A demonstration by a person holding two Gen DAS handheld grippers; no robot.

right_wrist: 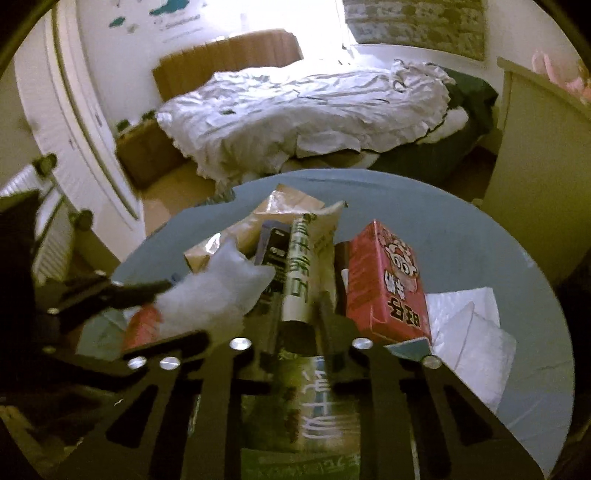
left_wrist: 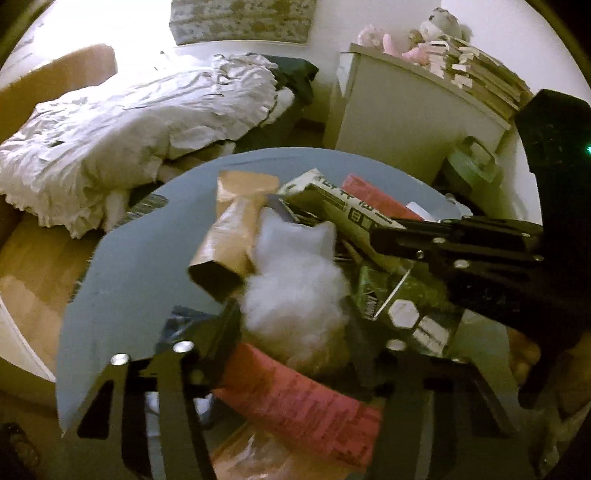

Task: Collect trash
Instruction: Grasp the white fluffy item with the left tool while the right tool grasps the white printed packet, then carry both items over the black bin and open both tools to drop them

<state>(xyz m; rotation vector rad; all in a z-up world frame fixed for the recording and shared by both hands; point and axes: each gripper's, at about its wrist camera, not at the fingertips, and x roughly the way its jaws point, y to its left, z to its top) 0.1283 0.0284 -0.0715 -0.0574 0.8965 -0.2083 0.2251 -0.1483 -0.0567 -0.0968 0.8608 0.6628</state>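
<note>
Trash: left hand-held gripper (left_wrist: 295, 325) clamps white wad (left_wrist: 295, 291); right hand-held gripper (right_wrist: 299, 328) pinches rolled wrapper (right_wrist: 297, 273), frame centre. Next: carry both off surface (right_wrist: 480, 240) to bin.

left tool (left_wrist: 291, 325): jaws closed on white wad | right tool (right_wrist: 299, 328): jaws clamped on rolled carton

Both views are dim with a yellow-green cast, lit mostly from a blown-out window (right_wrist: 321, 22) at the top, whose glare washes out the wall beside it. The white duvet (left_wrist: 140, 110) catches that light and keeps its creases. Fisheye distortion bends the white cabinet (left_wrist: 406, 122) and the round desk (left_wrist: 122, 280), and the corners go black. A white fluffy wad (left_wrist: 295, 288) is smeared and soft; the nearest metal of each hand-held gripper sits in deep shadow, out of focus.
</note>
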